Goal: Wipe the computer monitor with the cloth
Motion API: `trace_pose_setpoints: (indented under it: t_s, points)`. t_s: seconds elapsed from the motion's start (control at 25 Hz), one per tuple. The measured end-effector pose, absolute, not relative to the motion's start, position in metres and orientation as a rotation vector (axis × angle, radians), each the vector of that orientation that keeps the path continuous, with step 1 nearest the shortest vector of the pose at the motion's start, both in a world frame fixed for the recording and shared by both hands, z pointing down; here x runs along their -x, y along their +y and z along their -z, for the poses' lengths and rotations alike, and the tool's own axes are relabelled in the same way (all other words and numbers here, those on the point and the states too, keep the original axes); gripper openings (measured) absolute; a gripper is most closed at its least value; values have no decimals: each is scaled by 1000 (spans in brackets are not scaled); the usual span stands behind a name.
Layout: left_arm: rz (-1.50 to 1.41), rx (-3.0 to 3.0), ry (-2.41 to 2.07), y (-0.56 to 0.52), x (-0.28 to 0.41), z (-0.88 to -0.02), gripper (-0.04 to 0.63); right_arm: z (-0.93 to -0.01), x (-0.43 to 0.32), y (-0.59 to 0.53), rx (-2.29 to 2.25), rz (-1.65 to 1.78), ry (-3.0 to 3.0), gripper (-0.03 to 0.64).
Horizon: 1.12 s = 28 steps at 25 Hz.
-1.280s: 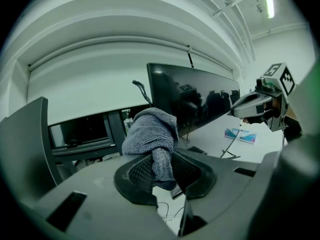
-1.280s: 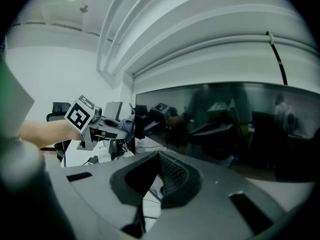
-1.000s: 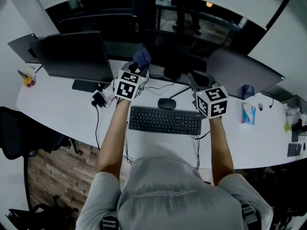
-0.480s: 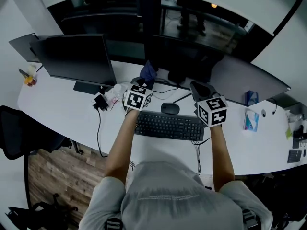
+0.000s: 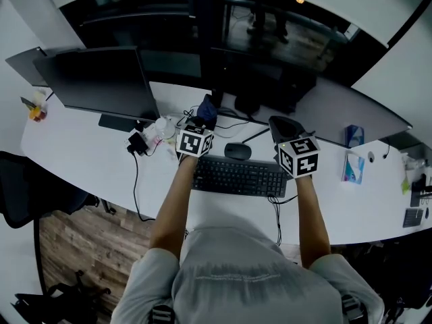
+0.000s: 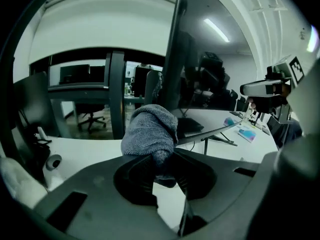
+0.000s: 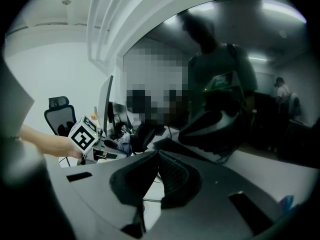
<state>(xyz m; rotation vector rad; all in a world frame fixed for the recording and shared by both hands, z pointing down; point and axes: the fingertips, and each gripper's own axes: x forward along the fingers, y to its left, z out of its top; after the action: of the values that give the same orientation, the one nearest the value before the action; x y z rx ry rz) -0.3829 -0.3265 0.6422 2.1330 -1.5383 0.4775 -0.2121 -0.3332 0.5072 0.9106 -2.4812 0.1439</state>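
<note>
A grey-blue knitted cloth (image 6: 150, 131) sticks up from my left gripper (image 6: 161, 164), whose jaws are shut on its lower end. In the head view the cloth (image 5: 207, 106) hangs just in front of the dark middle monitor (image 5: 263, 73), near its stand. From the left gripper view the monitor (image 6: 200, 79) shows almost edge-on, right behind the cloth. My right gripper (image 5: 282, 125) hovers past the keyboard's right end, facing the same screen. Its pads meet with nothing between them (image 7: 157, 156), and the screen (image 7: 225, 94) ahead mirrors a person.
A black keyboard (image 5: 236, 176) and a mouse (image 5: 237, 150) lie on the white curved desk (image 5: 81, 160). Another monitor (image 5: 101, 79) stands at the left, with cables and an adapter (image 5: 137, 142) beside it. A third screen (image 5: 351, 110) and a blue packet (image 5: 351, 166) are at the right.
My left gripper has drawn back a little toward the keyboard with the cloth still in it. The right gripper has hardly moved. The head camera has shifted slightly.
</note>
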Motion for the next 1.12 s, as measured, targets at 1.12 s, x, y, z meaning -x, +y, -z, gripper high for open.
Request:
trace_pose_setpoints:
  t_s: [1.12]
  points:
    - [696, -1612, -1076, -338, 328, -674, 74, -520, 144, -324, -1005, -198, -2391, 3]
